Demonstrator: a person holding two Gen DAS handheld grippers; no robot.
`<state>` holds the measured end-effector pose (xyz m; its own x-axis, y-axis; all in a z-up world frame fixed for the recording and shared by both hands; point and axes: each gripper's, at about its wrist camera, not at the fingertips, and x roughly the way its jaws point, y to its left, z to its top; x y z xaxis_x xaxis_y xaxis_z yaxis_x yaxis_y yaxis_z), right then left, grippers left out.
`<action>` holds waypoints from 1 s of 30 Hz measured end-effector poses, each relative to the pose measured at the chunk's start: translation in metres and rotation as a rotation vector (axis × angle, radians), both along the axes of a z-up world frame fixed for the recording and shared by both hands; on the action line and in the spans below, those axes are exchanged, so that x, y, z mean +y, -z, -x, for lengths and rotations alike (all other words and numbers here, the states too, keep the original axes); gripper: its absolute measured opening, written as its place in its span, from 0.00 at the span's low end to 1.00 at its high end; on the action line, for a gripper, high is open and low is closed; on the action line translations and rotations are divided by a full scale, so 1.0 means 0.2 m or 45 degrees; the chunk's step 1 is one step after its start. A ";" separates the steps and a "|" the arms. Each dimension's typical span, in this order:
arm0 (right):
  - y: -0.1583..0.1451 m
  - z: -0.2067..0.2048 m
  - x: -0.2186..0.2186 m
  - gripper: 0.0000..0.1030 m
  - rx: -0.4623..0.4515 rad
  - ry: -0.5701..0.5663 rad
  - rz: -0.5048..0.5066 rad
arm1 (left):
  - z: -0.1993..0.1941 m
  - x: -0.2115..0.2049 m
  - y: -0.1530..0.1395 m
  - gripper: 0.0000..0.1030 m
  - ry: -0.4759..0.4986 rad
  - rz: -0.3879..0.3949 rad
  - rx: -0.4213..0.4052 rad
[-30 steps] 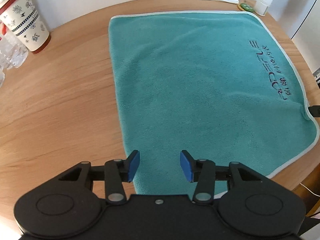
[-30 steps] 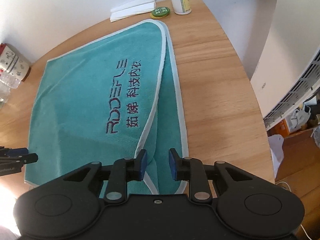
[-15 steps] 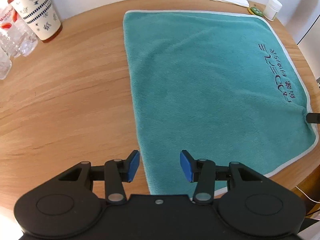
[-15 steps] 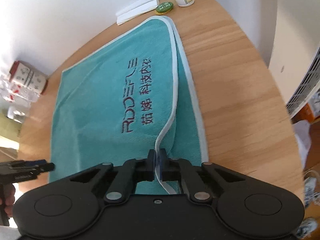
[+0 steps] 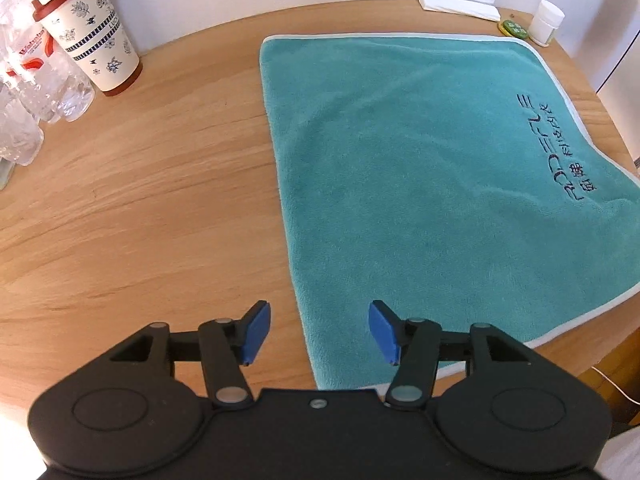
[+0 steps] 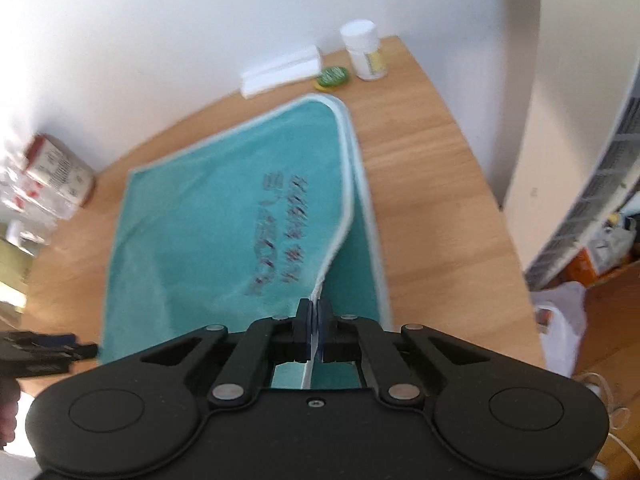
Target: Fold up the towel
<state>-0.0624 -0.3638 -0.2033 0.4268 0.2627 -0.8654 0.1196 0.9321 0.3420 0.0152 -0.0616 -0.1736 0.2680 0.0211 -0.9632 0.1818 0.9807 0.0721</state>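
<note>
Right wrist: right hand-held gripper [image 6: 315, 322] clamps towel [image 6: 200, 220] hem; left hand-held gripper [image 5: 316, 330] apart; cup [image 5: 90, 36] lidded.

Towel [image 5: 420, 184] on table [image 5: 140, 208]; cup [image 5: 90, 32] far left; bottle [image 5: 546, 22] behind towel.

The teal towel [image 5: 420, 184] bears dark embroidered lettering near one edge: a stylised Latin word beside a row of Chinese characters, both too distorted to read surely. A clear plastic bottle [image 5: 36, 64] carries red script, apparently "Watsons". The patterned cup [image 5: 90, 34] shows small lettering, illegible.
</note>
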 end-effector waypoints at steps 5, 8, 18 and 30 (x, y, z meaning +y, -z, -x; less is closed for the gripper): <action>0.03 0.01 -0.06 0.02 -0.002 0.052 0.020 | 0.00 0.01 -0.01 0.54 -0.021 -0.012 0.011; -0.03 0.02 -0.05 0.02 -0.046 0.058 0.009 | 0.01 0.01 -0.02 0.54 -0.023 -0.023 0.012; 0.19 -0.01 0.02 0.02 0.095 0.065 0.256 | 0.00 -0.04 0.12 0.54 0.024 -0.036 0.038; 0.10 -0.08 0.01 0.16 0.013 -0.064 0.438 | -0.05 -0.18 0.18 0.54 0.137 -0.011 0.019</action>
